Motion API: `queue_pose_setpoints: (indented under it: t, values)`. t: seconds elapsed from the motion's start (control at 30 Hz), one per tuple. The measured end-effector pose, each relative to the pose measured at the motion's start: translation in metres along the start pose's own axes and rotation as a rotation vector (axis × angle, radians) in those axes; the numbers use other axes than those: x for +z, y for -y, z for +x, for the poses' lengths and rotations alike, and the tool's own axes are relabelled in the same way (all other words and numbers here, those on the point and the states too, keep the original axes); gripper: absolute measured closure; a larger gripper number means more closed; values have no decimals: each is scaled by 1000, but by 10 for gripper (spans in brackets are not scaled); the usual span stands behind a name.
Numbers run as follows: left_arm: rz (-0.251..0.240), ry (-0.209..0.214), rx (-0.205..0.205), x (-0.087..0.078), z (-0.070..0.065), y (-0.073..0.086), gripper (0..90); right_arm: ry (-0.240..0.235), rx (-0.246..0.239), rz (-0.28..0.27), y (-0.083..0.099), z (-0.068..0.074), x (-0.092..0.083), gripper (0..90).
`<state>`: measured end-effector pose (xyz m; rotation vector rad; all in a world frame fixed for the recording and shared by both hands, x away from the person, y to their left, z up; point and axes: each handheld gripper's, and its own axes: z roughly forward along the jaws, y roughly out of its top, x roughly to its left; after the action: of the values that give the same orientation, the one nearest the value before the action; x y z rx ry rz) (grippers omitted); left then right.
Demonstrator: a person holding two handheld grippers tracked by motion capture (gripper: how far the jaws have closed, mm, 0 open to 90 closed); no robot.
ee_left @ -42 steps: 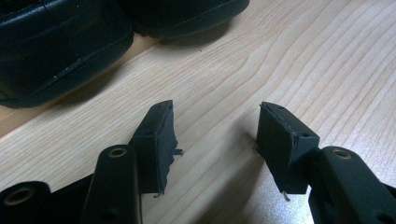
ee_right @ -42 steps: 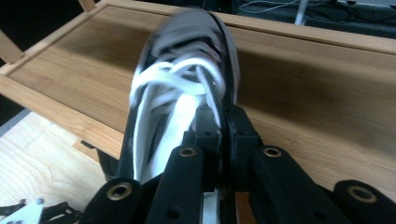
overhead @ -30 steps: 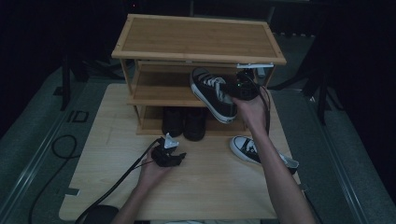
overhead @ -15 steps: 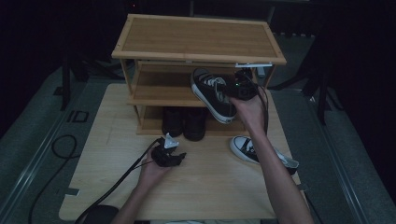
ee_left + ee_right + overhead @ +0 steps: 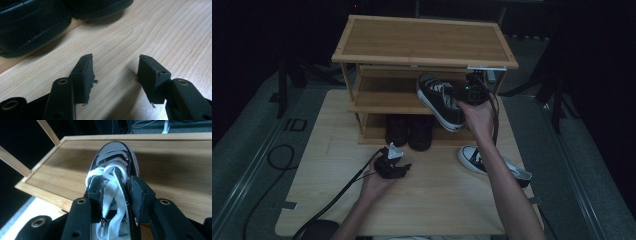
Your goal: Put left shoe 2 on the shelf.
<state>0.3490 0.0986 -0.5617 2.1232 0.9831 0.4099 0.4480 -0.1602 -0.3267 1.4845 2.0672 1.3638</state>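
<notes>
Over slatted bamboo rack (image 5: pixel 422 42), laced canvas sneaker (image 5: pixel 115 185) between black jaws

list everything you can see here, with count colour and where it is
sneaker: 1, black with white laces and sole, held at the middle shelf
second sneaker: 1, black and white, on the table's right side
dark shoes: 2, black, on the bottom shelf
shoe rack: 1, light wood, at the back of the table
table: 1, light wood
cable: 1, black, trailing from the left gripper
left gripper: 1, black, jaws apart over bare table
right gripper: 1, black, jaws clamped on the sneaker's laced upper
</notes>
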Motion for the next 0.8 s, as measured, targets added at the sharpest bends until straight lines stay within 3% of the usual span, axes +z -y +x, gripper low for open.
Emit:
queue_pose_setpoints:
  t: [0.2, 0.33, 0.43, 0.5, 0.67, 0.8]
  values:
    - [1, 1, 0, 0, 0, 0, 470, -8, 39, -28, 2, 0, -2, 643]
    - [2, 0, 2, 0, 0, 0, 469, -20, 101, -44, 2, -1, -5, 627]
    - [2, -1, 2, 0, 0, 0, 469, -19, 106, -45, 2, -2, -7, 625]
    - [1, -2, 1, 0, 0, 0, 470, -24, 140, -36, 2, -3, -10, 624]
    - [-2, -10, -8, 1, -1, 0, 473, -26, 135, -50, 4, -9, -12, 625]
    - [-10, -5, -22, 1, -2, -1, 516, -23, 105, -65, 6, -11, -16, 629]
